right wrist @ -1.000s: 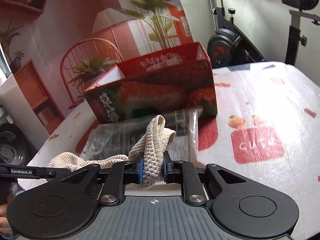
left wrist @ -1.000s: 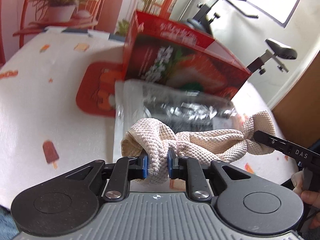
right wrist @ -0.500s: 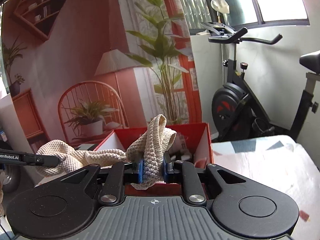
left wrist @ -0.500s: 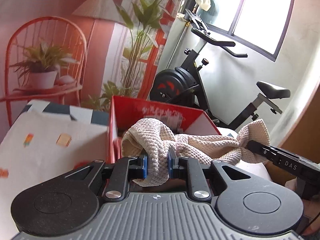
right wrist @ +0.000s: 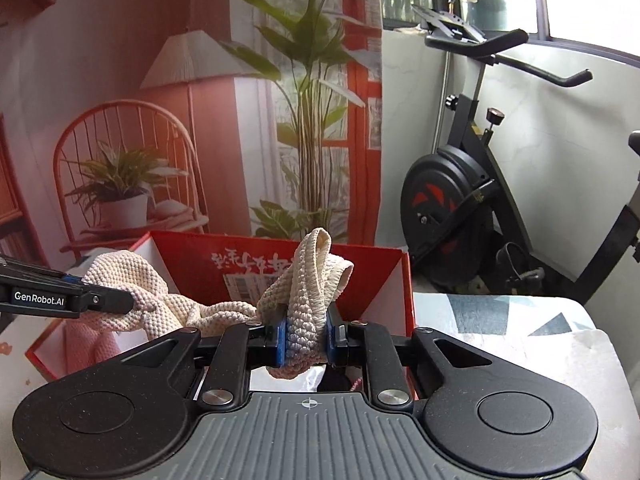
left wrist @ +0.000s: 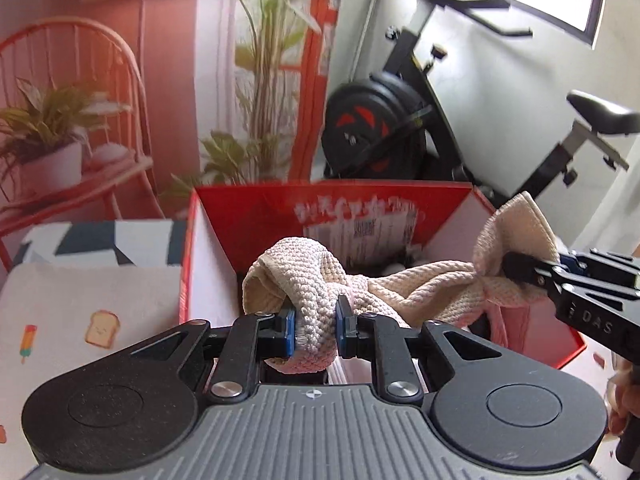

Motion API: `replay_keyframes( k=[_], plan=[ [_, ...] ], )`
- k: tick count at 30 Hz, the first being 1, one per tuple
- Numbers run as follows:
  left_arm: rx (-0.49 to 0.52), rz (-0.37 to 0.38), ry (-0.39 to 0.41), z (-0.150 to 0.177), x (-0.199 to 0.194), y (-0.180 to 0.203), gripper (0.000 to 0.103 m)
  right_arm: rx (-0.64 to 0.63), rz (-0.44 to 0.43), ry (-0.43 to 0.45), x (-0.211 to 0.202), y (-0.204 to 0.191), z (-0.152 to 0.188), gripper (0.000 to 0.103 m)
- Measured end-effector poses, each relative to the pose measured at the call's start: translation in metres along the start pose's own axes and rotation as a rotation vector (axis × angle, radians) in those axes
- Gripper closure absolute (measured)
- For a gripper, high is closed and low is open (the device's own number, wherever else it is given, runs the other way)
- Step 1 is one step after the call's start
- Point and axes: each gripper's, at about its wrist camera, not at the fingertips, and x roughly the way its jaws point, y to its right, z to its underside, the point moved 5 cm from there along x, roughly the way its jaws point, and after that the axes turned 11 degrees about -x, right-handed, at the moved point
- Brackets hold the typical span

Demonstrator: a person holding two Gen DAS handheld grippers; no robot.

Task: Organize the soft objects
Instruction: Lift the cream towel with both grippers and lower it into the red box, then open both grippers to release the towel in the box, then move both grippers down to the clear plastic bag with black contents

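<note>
Left wrist view showed our left gripper (left wrist: 316, 330) clamped tight on one bunched end of the cream knitted cotton cloth (left wrist: 404, 292), low in the centre of the frame, while our right gripper (left wrist: 520, 270) pinched the other end at the right edge. From the right wrist view the same held: the right gripper (right wrist: 306, 338) was closed on a folded loop of the cloth (right wrist: 192, 312), and the left gripper (right wrist: 116, 302) came in from the left edge with the far end. The cloth hung slack between the two, directly over the open red cardboard box (left wrist: 400, 200) with white inner walls. We judged the cloth light, limp and easily bunched, not slippery thanks to its coarse weave; gripping the thick gathered ends, as we did, seemed the safest hold. Something pink and knitted (right wrist: 86, 344) already lay inside the box at the lower left. Around it we saw the white tablecloth with small printed pictures (left wrist: 80, 304); a black exercise bike (right wrist: 472, 208) and a plant backdrop stood behind, well apart. Only the box's near wall could catch the sagging middle.
</note>
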Motion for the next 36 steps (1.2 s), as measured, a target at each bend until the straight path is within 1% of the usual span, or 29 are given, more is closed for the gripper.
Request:
replay_keyframes(
  k=[2,5,8,11,13,14,15,16,17,18,19,20,21,24,26,28,29,30,31,33,36],
  plan=[
    [0.016,0.014,-0.03,0.006,0.007,0.0,0.083,0.004,-0.023,-0.029,0.01,-0.005,0.008,0.086],
    [0.064,0.005,-0.046,0.01,0.013,0.003,0.083,-0.023,-0.027,-0.053,0.019,-0.014,0.015,0.086],
    [0.058,0.007,-0.057,0.01,0.018,0.003,0.083,-0.014,-0.029,-0.076,0.025,-0.018,0.019,0.086],
    [0.063,-0.014,-0.061,0.01,0.022,0.003,0.083,-0.03,-0.017,-0.09,0.027,-0.022,0.022,0.085],
    [0.064,-0.015,-0.056,0.008,0.022,0.003,0.082,-0.039,0.001,-0.088,0.024,-0.021,0.02,0.08],
    [0.061,-0.008,-0.05,0.007,0.019,0.003,0.076,-0.043,0.013,-0.082,0.022,-0.021,0.019,0.077],
    [0.058,0.001,-0.042,0.005,0.016,0.003,0.068,-0.052,0.034,-0.071,0.018,-0.022,0.018,0.073],
    [0.055,0.015,-0.034,0.004,0.013,0.003,0.062,-0.068,0.057,-0.057,0.014,-0.021,0.017,0.067],
    [0.051,0.029,-0.021,0.002,0.008,0.005,0.048,-0.079,0.072,-0.05,0.01,-0.022,0.016,0.063],
    [0.047,0.037,-0.003,0.001,0.002,0.005,0.036,-0.086,0.088,-0.04,0.006,-0.022,0.014,0.05],
    [0.042,0.048,0.02,0.0,-0.004,0.006,0.032,-0.086,0.097,-0.02,0.0,-0.021,0.013,0.041],
    [0.041,0.063,0.041,0.0,-0.011,0.007,0.027,-0.085,0.097,0.0,-0.007,-0.021,0.012,0.039],
    [0.043,0.077,0.059,0.0,-0.017,0.008,0.024,-0.083,0.099,0.013,-0.012,-0.022,0.011,0.036],
    [0.046,0.09,0.101,0.003,-0.036,0.01,0.02,-0.059,0.091,0.059,-0.032,-0.024,0.011,0.032],
    [0.052,0.104,0.118,0.012,-0.051,0.01,0.02,-0.034,0.077,0.09,-0.046,-0.027,0.013,0.023],
    [0.068,0.111,0.134,0.024,-0.064,0.01,0.019,-0.01,0.058,0.134,-0.063,-0.031,0.017,0.006],
    [0.077,0.111,0.142,0.03,-0.07,0.009,0.017,0.006,0.035,0.161,-0.07,-0.034,0.021,0.003],
    [0.081,0.108,0.15,0.037,-0.075,0.007,0.016,0.022,0.012,0.185,-0.078,-0.036,0.024,0.001],
    [0.082,0.103,0.155,0.044,-0.08,0.004,0.015,0.04,-0.004,0.197,-0.085,-0.037,0.03,0.001],
    [0.076,0.098,0.157,0.057,-0.088,-0.004,0.01,0.065,-0.019,0.194,-0.093,-0.04,0.04,0.001],
    [0.053,0.063,0.143,0.077,-0.093,-0.018,0.008,0.089,-0.032,0.196,-0.106,-0.047,0.06,0.0]
  ],
)
